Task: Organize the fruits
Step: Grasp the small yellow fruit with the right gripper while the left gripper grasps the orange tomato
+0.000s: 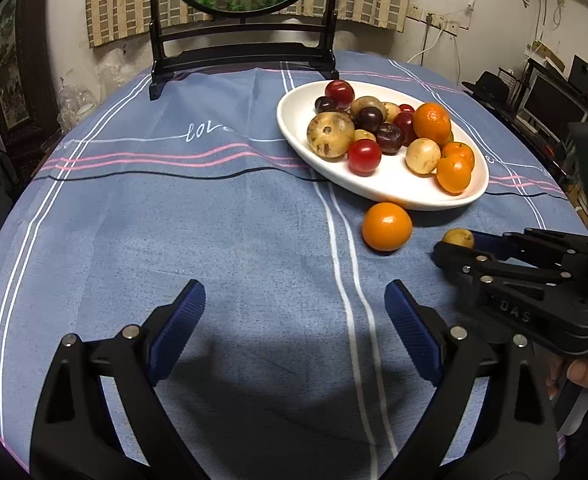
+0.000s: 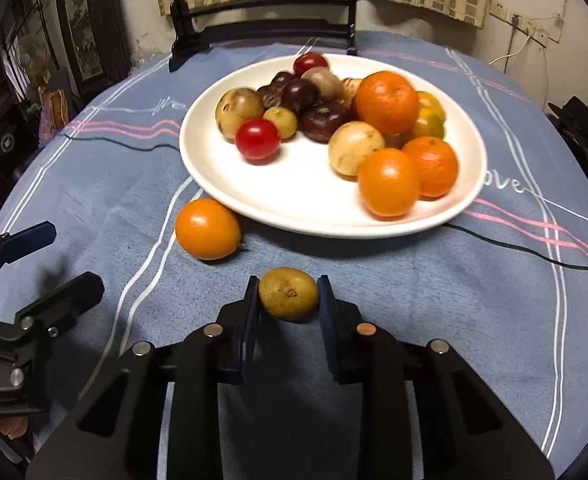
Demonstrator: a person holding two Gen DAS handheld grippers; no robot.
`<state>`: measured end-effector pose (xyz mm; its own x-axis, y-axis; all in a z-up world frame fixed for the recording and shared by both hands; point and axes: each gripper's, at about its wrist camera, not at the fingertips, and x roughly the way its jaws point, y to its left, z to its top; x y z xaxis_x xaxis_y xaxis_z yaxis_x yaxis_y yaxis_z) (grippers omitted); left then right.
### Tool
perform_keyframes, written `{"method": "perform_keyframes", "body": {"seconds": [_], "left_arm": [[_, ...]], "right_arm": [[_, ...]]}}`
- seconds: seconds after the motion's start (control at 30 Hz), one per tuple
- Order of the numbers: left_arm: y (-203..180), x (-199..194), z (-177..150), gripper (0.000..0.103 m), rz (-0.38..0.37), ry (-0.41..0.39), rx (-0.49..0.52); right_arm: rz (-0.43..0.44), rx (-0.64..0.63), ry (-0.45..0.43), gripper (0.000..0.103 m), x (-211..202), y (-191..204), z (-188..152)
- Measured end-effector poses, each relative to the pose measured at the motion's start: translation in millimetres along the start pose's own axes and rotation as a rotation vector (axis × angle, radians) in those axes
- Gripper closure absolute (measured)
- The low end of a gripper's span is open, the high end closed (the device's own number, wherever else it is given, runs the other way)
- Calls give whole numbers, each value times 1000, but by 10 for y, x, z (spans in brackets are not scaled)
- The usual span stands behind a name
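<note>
A white plate (image 2: 294, 208) holds several oranges, red tomatoes, dark plums and tan fruits; it also shows in the left wrist view (image 1: 393, 190). A loose orange (image 2: 208, 229) lies on the cloth just in front of the plate, seen too in the left wrist view (image 1: 386, 226). My right gripper (image 2: 289, 300) is shut on a small tan-yellow fruit (image 2: 289, 294), low over the cloth near the plate; the left wrist view shows that fruit (image 1: 458, 237) at the right gripper's (image 1: 451, 246) tips. My left gripper (image 1: 294, 320) is open and empty above bare cloth.
The round table has a blue striped cloth (image 1: 214, 220). A black wooden stand with a round painted panel (image 1: 246, 52) stands at the table's far edge. A thin black cable (image 2: 533, 254) runs across the cloth. Shelves and clutter surround the table.
</note>
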<state>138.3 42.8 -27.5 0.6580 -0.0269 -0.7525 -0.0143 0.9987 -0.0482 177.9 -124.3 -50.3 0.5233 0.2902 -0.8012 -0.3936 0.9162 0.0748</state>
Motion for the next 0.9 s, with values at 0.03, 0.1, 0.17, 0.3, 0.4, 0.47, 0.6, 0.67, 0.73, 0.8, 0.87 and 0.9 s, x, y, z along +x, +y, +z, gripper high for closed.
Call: {"method": "perform_keyframes", "body": {"seconds": [0.03, 0.1, 0.17, 0.3, 0.4, 0.47, 0.6, 0.67, 0.73, 0.8, 0.87, 0.9], "left_arm": [[-24, 2, 9, 10, 1, 0, 8], [-93, 24, 38, 10, -6, 4, 25], [-167, 44, 62, 10, -15, 4, 41], [-395, 140, 134, 10, -30, 15, 92], [-529, 232, 206, 12, -45, 26, 109], [-595, 290, 239, 19, -40, 30, 124], [-683, 450, 301, 38, -54, 68, 140], [-687, 527, 314, 53, -57, 87, 132], [-674, 608, 320, 59, -55, 105, 119], [-650, 653, 326, 61, -45, 104, 112], [-638, 659, 329, 62, -49, 103, 111], [-644, 657, 323, 62, -45, 99, 120]], "right_arm": [[6, 9, -8, 74, -45, -38, -23], [16, 30, -20, 74, -115, -119, -61], [24, 57, -36, 74, -180, -225, -101], [41, 114, -45, 74, -215, -412, -157], [59, 131, -51, 74, -236, -464, -170], [74, 134, -56, 74, -257, -474, -175], [79, 140, -57, 74, -283, -496, -181], [84, 140, -61, 74, -302, -500, -180], [90, 139, -62, 74, -307, -500, -180], [93, 136, -56, 74, -296, -492, -183], [93, 137, -51, 74, -284, -488, -187], [91, 139, -50, 74, -283, -490, -188]]}}
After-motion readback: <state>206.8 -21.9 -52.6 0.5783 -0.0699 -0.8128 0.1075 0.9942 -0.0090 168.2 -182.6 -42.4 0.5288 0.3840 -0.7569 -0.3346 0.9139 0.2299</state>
